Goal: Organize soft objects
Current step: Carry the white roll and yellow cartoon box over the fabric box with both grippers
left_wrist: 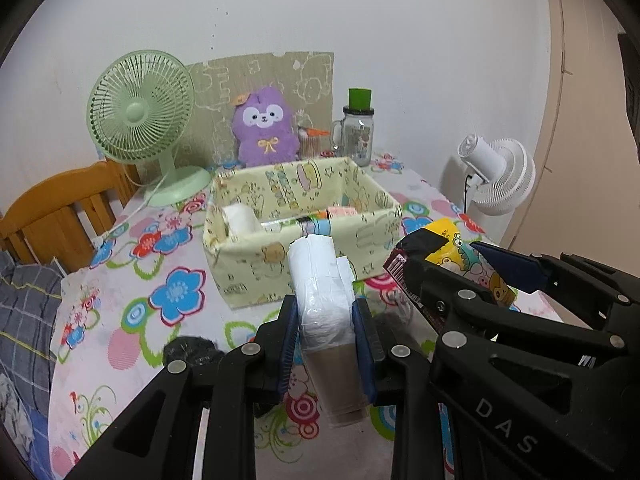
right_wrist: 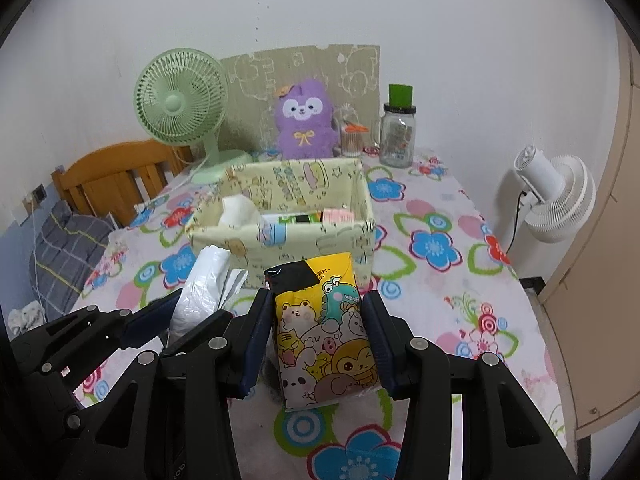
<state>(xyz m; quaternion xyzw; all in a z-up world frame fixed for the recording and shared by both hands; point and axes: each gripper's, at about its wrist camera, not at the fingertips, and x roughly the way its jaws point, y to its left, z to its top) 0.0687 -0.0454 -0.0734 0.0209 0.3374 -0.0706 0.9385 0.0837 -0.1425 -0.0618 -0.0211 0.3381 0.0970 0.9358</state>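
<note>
So my left gripper (left_wrist: 326, 344) is clamped on a white plastic-wrapped pack (left_wrist: 320, 280), pads pressing both its sides. Its long axis runs straight away from me, far end pointing at the fabric box (left_wrist: 304, 276), near end looks brownish and sticks back past the pads. My right gripper (right_wrist: 320, 344) is closed on the yellow cartoon tissue pack (right_wrist: 324, 328), held between the pads, printed face up toward the camera, long axis also aimed at the box. Both packs hang just short of the box's near wall, side by side, white one on the left.

The box sits mid-table on the flowery tablecloth (right_wrist: 440, 280), open top. Inside I can make out a white roll (left_wrist: 240, 220) at the left end and a few flat packets (left_wrist: 320, 216) along the near wall; can't tell exactly what those are.

Along the table's far edge: a green desk fan (left_wrist: 140, 116) at the left corner, a purple plush (left_wrist: 266, 128) against a cardboard sheet (left_wrist: 288, 76), and a glass jar (left_wrist: 358, 132) with a green top. A white fan (right_wrist: 556, 196) stands off the right edge.
</note>
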